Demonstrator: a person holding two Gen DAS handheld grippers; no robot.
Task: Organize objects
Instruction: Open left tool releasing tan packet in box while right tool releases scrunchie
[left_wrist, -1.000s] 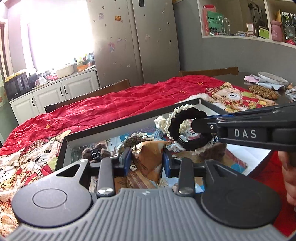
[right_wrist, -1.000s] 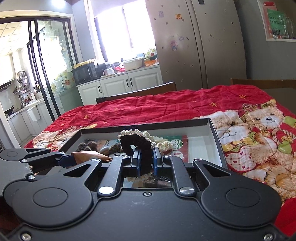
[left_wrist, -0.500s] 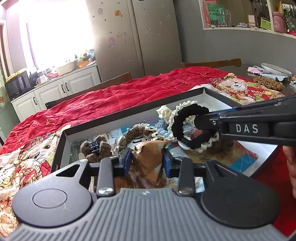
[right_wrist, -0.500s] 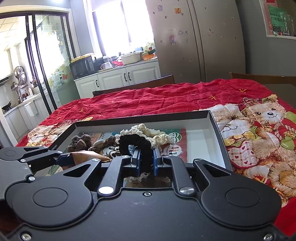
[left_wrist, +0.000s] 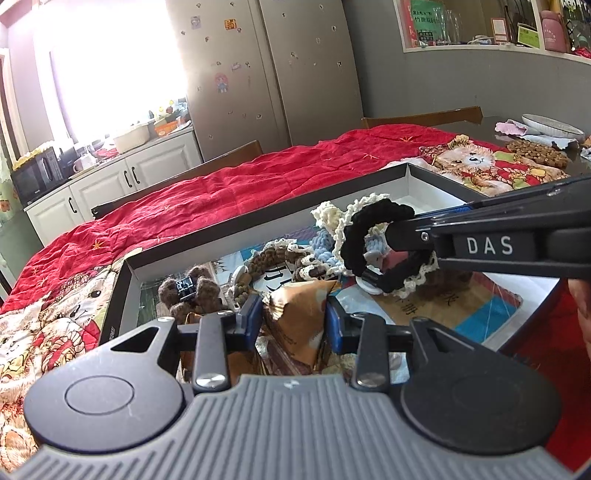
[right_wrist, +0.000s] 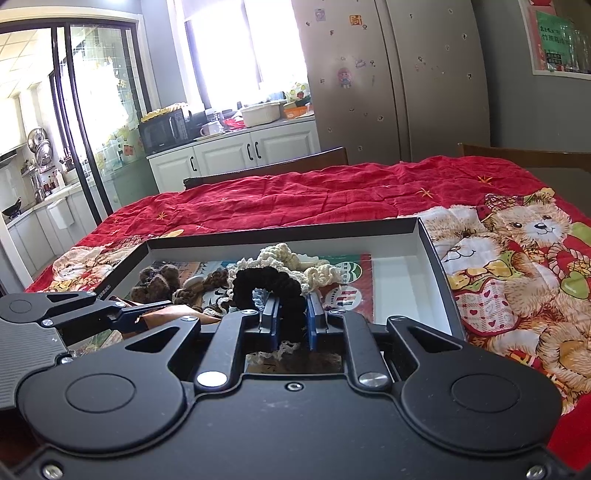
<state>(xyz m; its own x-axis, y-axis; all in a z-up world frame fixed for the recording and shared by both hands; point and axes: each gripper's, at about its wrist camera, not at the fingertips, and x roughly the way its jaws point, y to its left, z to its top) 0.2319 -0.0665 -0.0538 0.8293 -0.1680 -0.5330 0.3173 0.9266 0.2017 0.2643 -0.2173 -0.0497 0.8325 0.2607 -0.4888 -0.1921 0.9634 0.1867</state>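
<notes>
From the left wrist view, the shallow black cardboard tray with white inner walls (left_wrist: 424, 175) sits a little lower and fuller in frame than a second ago, and the black crocheted scrunchie edged in cream lace (left_wrist: 373, 221) hangs higher above the tray's contents than before. The left tool (left_wrist: 293, 317) is clamped on one crumpled brown paper wrapper (left_wrist: 299, 314), as it was earlier, its two blue pads pressed against the wrapper's sides over the tray's near edge. The right tool (left_wrist: 391, 236) reaches in from the right side and pinches the scrunchie's ring. One brown crocheted scrunchie (left_wrist: 192, 291) lies at the tray's left end; the knitted pieces behind it overlap, so I cannot count them surely. From the right wrist view, the right tool (right_wrist: 291, 317) is closed on the same black scrunchie (right_wrist: 266, 286), which stands upright between two blue pads, lace trailing below. A cream crocheted piece (right_wrist: 288, 258) lies behind it in the tray (right_wrist: 432, 251), which rests on a red quilt printed with teddy bears (right_wrist: 332, 195). The left tool (right_wrist: 136, 314) shows at the left edge, gripping the wrapper.
</notes>
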